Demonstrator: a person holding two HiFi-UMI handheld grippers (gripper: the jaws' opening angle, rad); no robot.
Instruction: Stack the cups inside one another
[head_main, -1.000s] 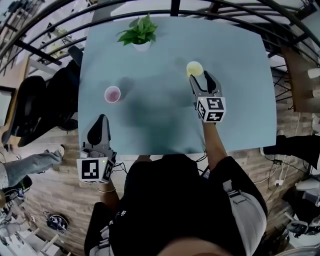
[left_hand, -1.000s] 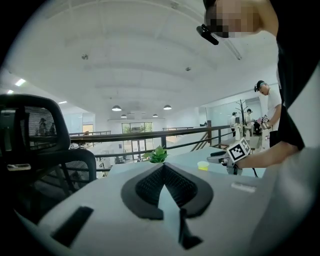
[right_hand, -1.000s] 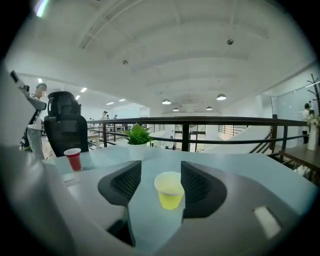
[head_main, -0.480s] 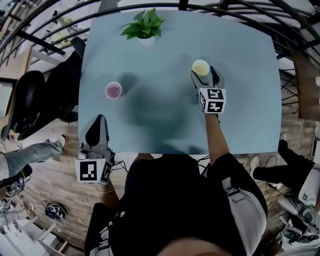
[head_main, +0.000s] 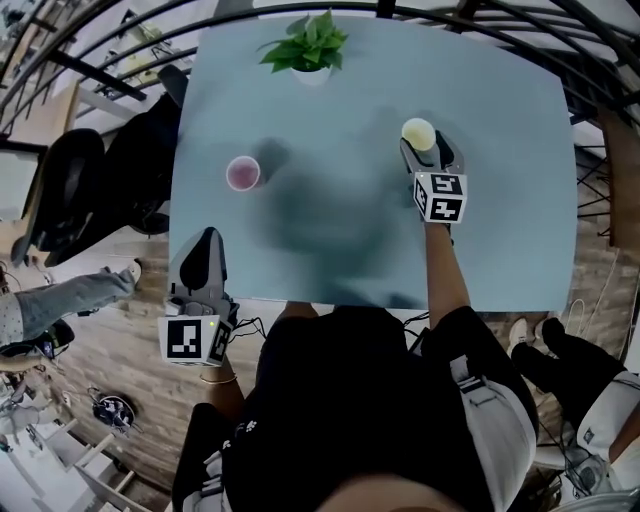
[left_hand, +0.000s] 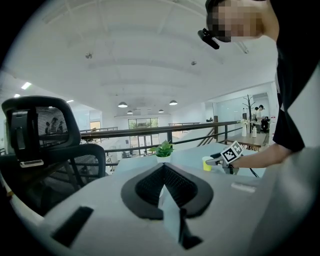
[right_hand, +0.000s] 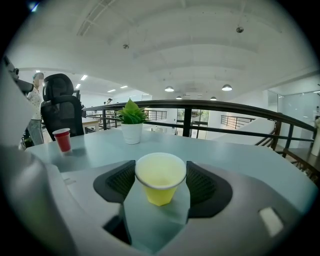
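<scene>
Spanning most of the head view: pale blue desk (head_main: 500, 200). Potted plant (head_main: 308, 45) sits at its far edge. Left hand-held gripper (head_main: 203, 240) is at the near left corner, jaws clenched on nothing. Right hand-held gripper (head_main: 425, 150) is released; its jaws just widened, then eased in slightly, and flank the upright yellow cup (head_main: 418, 133) on the desk without squeezing it. Red cup (head_main: 242, 173) stands upright, well apart to the left.

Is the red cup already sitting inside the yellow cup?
No, the red cup stands by itself on the table, well apart from the yellow cup.
</scene>
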